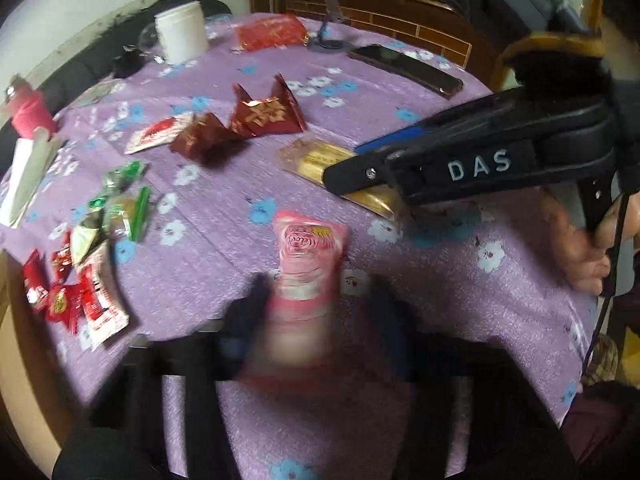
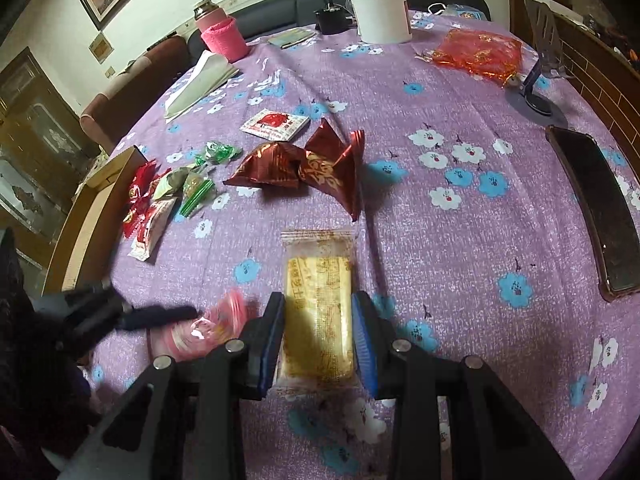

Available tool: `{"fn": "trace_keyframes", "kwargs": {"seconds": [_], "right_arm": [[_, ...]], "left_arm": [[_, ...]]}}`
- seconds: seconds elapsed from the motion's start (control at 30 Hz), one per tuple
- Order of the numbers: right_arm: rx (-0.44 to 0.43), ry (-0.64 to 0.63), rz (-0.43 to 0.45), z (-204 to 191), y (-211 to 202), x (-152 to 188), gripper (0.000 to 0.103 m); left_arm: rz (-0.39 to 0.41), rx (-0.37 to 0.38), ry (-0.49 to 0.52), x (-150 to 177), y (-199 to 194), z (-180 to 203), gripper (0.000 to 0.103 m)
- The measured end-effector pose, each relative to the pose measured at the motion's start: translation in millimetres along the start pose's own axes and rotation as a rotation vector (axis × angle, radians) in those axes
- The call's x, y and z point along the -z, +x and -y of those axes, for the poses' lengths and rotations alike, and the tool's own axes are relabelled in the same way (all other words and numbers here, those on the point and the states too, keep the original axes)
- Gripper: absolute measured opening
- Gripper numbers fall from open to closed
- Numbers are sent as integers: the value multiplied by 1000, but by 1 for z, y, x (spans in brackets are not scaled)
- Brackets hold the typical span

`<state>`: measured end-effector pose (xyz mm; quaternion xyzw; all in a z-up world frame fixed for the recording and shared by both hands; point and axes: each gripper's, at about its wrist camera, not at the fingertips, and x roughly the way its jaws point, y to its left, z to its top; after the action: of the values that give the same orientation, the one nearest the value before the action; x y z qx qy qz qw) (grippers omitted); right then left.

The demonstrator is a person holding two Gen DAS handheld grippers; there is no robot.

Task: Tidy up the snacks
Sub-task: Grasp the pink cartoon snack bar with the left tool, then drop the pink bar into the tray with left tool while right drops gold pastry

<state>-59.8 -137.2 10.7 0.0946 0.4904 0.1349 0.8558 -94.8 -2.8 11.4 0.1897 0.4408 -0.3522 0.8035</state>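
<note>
A pink snack packet (image 1: 308,240) sticks out from between the blurred fingers of my left gripper (image 1: 314,304), which is shut on it just above the purple flowered tablecloth (image 1: 224,208). In the right wrist view the same pink packet (image 2: 216,324) shows low on the left, with the left gripper (image 2: 192,316) on it. My right gripper (image 2: 318,320) is shut on a long golden-yellow cake packet (image 2: 320,280) lying on the cloth, its blue pads pressing both long sides. The left wrist view shows that right gripper (image 1: 344,166) on the golden packet (image 1: 316,160).
Two dark red pyramid packets (image 2: 316,168) and a red-white sachet (image 2: 276,124) lie mid-table. A pile of green and red packets (image 2: 168,192) sits at the left beside a cardboard box (image 2: 92,216). Farther back are a white jar (image 2: 382,12), red bag (image 2: 480,54) and phone (image 2: 596,208).
</note>
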Motion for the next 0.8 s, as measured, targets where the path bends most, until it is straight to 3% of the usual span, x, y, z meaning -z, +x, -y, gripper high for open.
{"fn": "trace_keyframes", "kwargs": {"seconds": [0.23,0.37,0.53,0.63,0.8], "right_arm": [[-11,12,34,0,-4,6,36],[-29,21,63,-2,-17,8,36],[-55,-3,74,-19,-26,7,36],[-98,-18,71,-36,-28,6,36],[-191,-56,46,-76,-22,3,36]], "left_arm": [[34,-5,-161,8,-9,-14,24],[104,60,-277,16,-32,-26,24],[194,78,-415,38,-72,-46,24],[237,29,-511,60,-96,-67,24],[272,-116,-683,105,-131,-113,24]]}}
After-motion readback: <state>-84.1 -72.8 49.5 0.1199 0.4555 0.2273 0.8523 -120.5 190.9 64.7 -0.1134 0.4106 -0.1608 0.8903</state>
